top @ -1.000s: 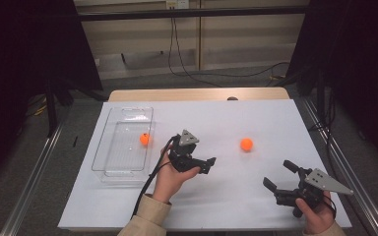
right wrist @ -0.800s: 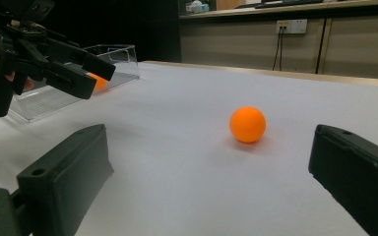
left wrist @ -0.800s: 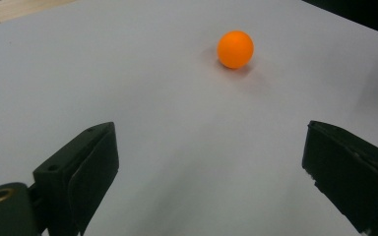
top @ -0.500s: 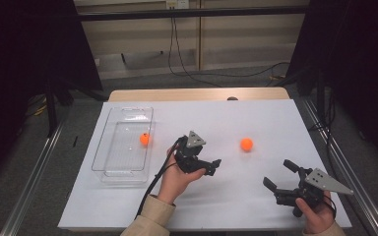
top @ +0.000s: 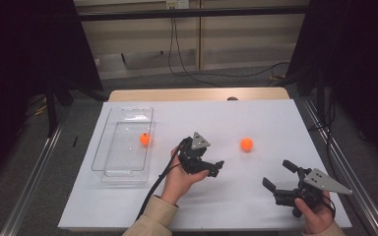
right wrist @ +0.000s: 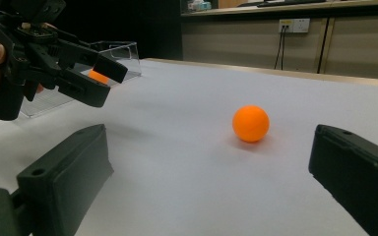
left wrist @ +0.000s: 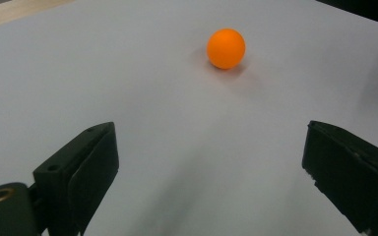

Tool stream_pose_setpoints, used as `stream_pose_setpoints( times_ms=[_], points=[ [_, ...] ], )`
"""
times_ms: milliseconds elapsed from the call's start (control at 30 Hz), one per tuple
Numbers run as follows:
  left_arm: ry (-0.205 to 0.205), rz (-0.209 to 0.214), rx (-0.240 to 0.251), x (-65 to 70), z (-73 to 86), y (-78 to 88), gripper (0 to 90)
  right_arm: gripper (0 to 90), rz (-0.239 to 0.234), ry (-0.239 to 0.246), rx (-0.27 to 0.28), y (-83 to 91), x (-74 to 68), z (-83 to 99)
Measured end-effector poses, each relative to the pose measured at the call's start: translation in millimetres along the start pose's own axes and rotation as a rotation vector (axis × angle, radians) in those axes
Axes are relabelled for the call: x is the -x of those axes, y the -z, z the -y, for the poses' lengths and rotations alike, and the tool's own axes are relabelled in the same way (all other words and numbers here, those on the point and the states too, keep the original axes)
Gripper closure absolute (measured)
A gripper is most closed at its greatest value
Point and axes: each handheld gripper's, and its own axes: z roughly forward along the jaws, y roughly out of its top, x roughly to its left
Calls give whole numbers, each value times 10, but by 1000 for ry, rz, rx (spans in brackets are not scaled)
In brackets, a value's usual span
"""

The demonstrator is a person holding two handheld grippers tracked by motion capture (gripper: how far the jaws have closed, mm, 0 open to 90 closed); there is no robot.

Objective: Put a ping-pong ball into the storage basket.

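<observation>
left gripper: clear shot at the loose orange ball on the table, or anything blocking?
Probably yes. The left gripper has its jaws open and empty, aimed at the orange ball, with bare white table between them. The right gripper sits well off to the side.

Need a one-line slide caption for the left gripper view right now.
Left gripper with jaws open and empty, aimed at an orange ball resting on the white table.

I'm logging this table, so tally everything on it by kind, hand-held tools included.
Orange balls: 2, one in the clear tray, one loose on the white tabletop
Clear plastic tray: 1
Tools: 2, left tool and right tool, both open and empty
Total: 5
</observation>
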Motion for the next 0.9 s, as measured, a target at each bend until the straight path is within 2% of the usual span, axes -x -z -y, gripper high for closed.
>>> stream_pose_setpoints(
  times_ms=[433,633,700,900],
  points=[
    [-20,10,-4,52,-1,-118,71,16,2,-4,9,25,6,-7],
    [-11,29,3,65,4,-160,70,16,0,-5,8,23,4,-6],
    [-17,26,-2,70,3,-174,70,15,-1,-4,8,24,7,-4],
    [-2,34,11,82,-11,-191,70,15,1,-5,11,28,11,-6]
  ],
)
